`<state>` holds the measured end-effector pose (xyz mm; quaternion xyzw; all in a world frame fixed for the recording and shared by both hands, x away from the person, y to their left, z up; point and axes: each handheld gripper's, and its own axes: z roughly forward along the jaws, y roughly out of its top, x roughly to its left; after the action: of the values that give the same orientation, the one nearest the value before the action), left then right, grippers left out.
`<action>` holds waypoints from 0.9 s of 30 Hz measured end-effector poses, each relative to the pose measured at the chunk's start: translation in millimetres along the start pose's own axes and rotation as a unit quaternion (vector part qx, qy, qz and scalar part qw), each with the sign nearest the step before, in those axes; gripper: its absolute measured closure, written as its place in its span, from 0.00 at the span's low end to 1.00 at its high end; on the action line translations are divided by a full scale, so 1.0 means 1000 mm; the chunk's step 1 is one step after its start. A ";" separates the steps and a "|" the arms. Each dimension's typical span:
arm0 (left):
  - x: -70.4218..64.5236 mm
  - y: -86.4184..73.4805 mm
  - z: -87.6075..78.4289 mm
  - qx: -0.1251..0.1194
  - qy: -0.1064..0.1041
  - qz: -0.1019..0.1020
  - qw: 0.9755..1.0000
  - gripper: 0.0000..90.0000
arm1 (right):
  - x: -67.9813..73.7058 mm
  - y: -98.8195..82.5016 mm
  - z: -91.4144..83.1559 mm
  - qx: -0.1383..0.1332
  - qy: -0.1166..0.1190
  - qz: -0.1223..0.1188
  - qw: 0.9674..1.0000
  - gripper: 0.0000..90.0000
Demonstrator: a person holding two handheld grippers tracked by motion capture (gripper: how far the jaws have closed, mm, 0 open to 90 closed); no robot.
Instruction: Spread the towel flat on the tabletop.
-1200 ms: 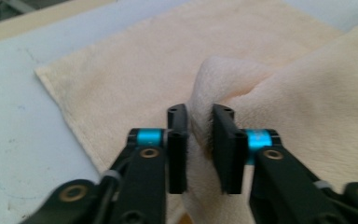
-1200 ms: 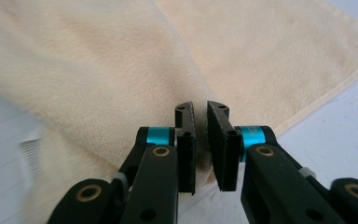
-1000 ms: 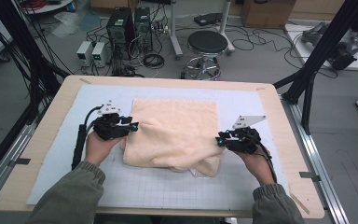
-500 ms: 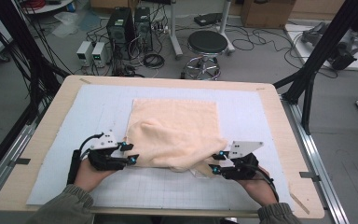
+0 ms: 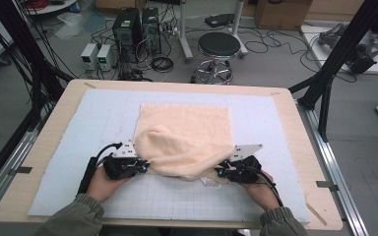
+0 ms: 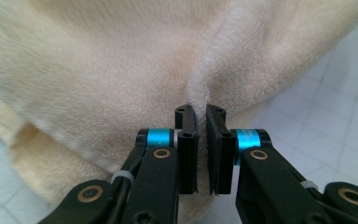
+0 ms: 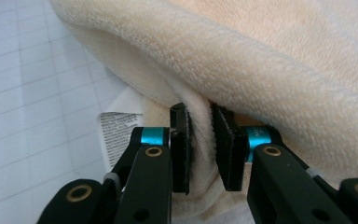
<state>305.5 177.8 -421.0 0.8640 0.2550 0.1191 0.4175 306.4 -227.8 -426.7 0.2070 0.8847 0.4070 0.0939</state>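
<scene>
A cream terry towel [image 5: 184,132] lies on the pale grid mat [image 5: 78,128], its near half bunched into a hump. My left gripper [image 5: 145,166] sits at the towel's near left corner. In the left gripper view its jaws [image 6: 200,112] have just closed and pinch a thin fold of towel [image 6: 98,70]. My right gripper [image 5: 219,172] is at the near right corner. Its jaws [image 7: 200,114] have also just closed, squeezing a thicker roll of towel [image 7: 261,60]. A white care label [image 7: 119,130] pokes out beside them.
The mat covers a wooden table [image 5: 295,118] with black frame posts at both sides. Behind the table stand a stool [image 5: 219,46], computer cases and cables on the floor. Bare mat lies left, right and in front of the towel.
Both hands have come toward the near edge and lower, from the towel's sides to its near corners. The jaws have shut on the cloth, and the towel's near part now humps up.
</scene>
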 end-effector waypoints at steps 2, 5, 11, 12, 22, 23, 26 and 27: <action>0.000 0.005 -0.014 -0.021 0.007 -0.002 1.000 0.93 | 0.003 0.003 -0.007 -0.012 0.006 0.001 1.000 0.85; 0.000 0.013 -0.032 -0.040 0.018 -0.005 0.999 0.93 | 0.008 0.009 -0.021 -0.029 0.007 -0.002 1.000 0.85; -0.006 0.033 -0.064 -0.075 0.025 0.001 0.997 0.93 | 0.019 0.025 -0.043 -0.037 0.001 -0.027 0.999 0.83; -0.008 0.036 -0.068 -0.077 0.027 0.004 0.997 0.93 | 0.020 0.027 -0.046 -0.039 0.000 -0.034 0.999 0.84; -0.033 0.054 -0.106 -0.096 0.029 0.039 0.994 0.93 | 0.042 0.036 -0.082 -0.071 0.005 -0.061 0.996 0.88; -0.037 0.052 -0.110 -0.097 0.026 0.039 0.994 0.93 | 0.045 0.036 -0.087 -0.075 0.007 -0.061 0.995 0.89; -0.047 0.045 -0.120 -0.094 0.019 0.045 0.994 0.93 | 0.058 0.037 -0.102 -0.086 0.016 -0.073 0.993 0.90; -0.051 0.042 -0.123 -0.092 0.015 0.045 0.995 0.93 | 0.063 0.036 -0.106 -0.089 0.022 -0.076 0.993 0.90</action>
<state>225.0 209.8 -311.2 0.8305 0.2095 0.1736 0.4860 225.3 -251.0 -329.9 0.1210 0.8598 0.4805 0.1233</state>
